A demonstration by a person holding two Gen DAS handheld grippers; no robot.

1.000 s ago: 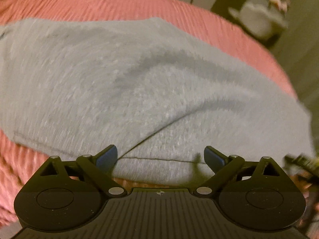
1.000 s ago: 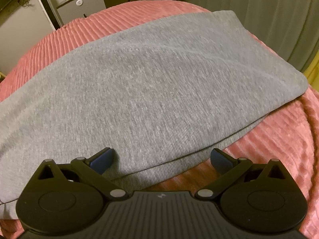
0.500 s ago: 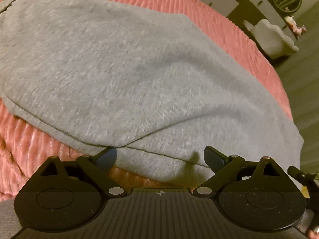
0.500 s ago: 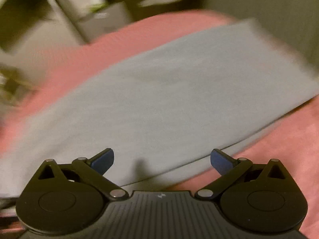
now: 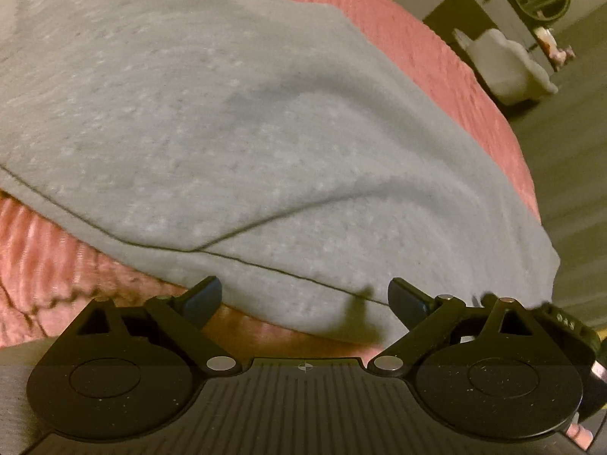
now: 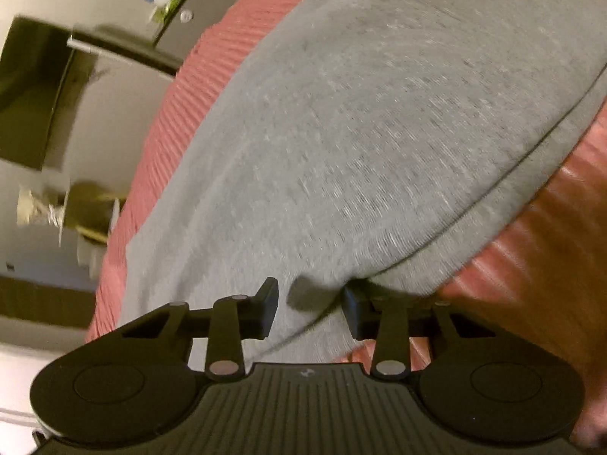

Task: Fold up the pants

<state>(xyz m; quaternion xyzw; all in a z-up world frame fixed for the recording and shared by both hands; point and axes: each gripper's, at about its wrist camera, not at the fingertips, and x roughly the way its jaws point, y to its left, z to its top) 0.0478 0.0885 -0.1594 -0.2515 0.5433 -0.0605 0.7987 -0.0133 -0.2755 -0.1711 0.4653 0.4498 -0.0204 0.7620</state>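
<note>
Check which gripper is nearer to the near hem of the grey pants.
Right. The right gripper has the hem fabric of the grey pants between its closing fingers. The left gripper is open, its fingers straddling the hem edge without pressing it.

The gray pants (image 5: 242, 121) run off the top and left edges of the left wrist view, and off the top and right edges of the right wrist view, where motion smears the cloth. Furniture (image 6: 76, 87) beyond the pink bedspread (image 6: 178, 113) is too blurred to identify there.
</note>
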